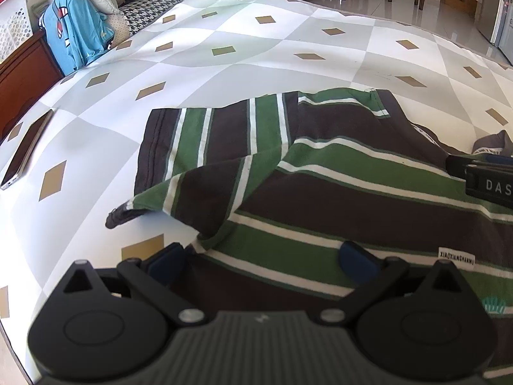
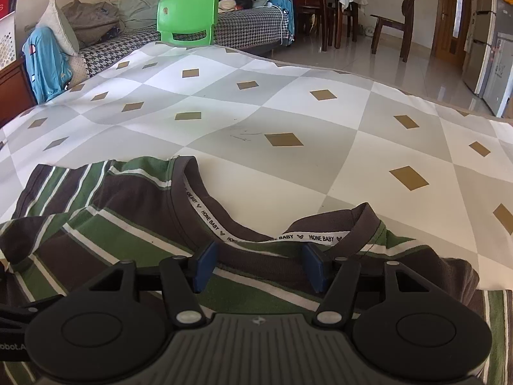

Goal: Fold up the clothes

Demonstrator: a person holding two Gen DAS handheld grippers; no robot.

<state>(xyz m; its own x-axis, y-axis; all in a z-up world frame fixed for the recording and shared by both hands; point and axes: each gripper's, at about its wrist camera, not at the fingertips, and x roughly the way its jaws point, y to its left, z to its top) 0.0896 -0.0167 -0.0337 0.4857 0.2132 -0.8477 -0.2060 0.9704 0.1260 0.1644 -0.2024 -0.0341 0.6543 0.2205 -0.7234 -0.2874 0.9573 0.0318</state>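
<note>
Where jaws gape, striped shirt [image 2: 134, 224] beneath.

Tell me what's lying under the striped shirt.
The striped shirt lies directly on the diamond-patterned cloth covering the surface. The folded-over sleeve rests on the shirt's own body. Whether anything else is beneath the fabric cannot be seen.

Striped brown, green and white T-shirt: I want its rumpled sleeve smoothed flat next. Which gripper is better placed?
Probably the left gripper: the rumpled sleeve of the striped brown, green and white T-shirt lies just ahead of its open jaws. The right gripper sits open at the brown collar, farther from it.
</note>
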